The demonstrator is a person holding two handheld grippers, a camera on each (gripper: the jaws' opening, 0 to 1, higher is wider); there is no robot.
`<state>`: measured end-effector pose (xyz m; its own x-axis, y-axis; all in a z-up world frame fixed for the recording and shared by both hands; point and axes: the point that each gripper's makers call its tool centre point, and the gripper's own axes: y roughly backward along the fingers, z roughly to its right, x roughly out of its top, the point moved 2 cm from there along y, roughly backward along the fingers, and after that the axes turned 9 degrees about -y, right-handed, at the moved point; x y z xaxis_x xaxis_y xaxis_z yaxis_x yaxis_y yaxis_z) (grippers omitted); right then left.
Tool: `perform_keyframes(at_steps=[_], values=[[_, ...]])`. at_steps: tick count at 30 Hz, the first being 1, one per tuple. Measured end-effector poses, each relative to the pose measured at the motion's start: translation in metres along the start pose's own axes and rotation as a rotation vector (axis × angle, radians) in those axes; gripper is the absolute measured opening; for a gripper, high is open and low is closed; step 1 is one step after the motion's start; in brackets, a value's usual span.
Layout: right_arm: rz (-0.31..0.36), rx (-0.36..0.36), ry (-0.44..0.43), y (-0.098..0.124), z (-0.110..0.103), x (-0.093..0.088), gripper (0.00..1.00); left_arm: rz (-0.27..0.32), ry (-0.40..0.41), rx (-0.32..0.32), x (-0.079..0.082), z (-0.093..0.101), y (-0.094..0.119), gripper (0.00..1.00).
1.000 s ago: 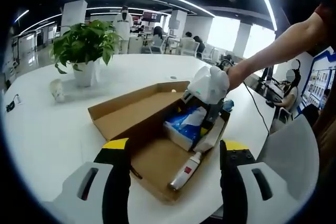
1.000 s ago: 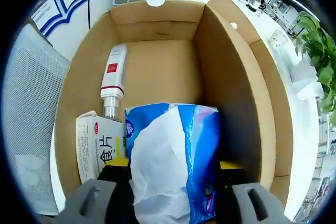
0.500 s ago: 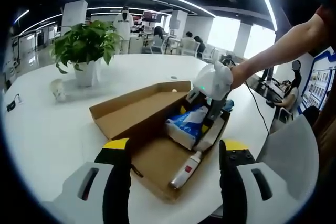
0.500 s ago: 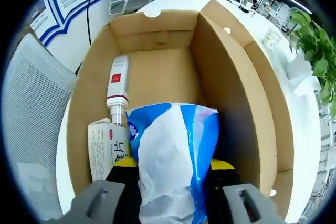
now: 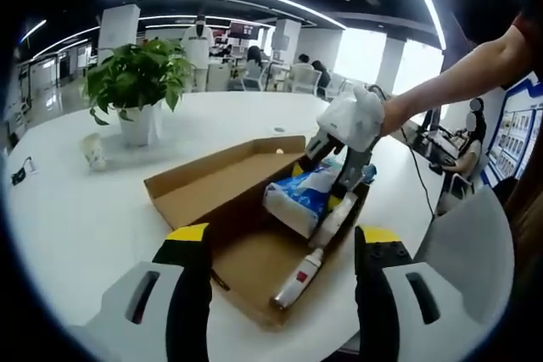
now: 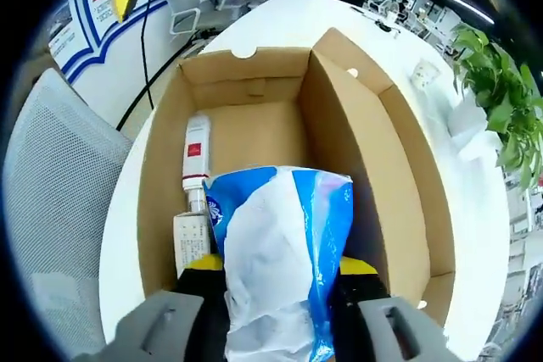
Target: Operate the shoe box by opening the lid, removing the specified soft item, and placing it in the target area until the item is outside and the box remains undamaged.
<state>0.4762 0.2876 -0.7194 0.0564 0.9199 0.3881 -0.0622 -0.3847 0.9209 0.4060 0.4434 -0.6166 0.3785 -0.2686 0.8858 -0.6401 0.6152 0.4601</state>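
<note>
Right gripper view: the right hand-held gripper (image 6: pixel 280 290) clamps a blue-and-white tissue pack (image 6: pixel 280 252) above the open cardboard box (image 6: pixel 365 167); the left hand-held gripper (image 5: pixel 276 252) hangs spread, empty, over the white surface (image 5: pixel 76 218).

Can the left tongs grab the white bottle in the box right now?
Probably yes. The left tongs are open and hold nothing, and the white bottle lies uncovered on the floor of the open shoe box, just ahead. The tissue pack is lifted clear.
</note>
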Motion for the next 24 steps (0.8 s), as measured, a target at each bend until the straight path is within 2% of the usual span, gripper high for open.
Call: perform_keyframes(at_steps=[13, 21, 24], values=[[0.027, -0.021, 0.014, 0.035, -0.013, 0.006, 0.43, 0.021, 0.000, -0.027, 0.005, 0.010, -0.004, 0.68], [0.053, -0.039, 0.012, 0.049, -0.020, 0.013, 0.43, 0.030, -0.003, -0.040, 0.011, 0.017, -0.005, 0.68], [0.052, -0.055, 0.005, 0.053, -0.019, 0.009, 0.43, 0.030, -0.007, -0.047, 0.011, 0.022, -0.005, 0.68]])
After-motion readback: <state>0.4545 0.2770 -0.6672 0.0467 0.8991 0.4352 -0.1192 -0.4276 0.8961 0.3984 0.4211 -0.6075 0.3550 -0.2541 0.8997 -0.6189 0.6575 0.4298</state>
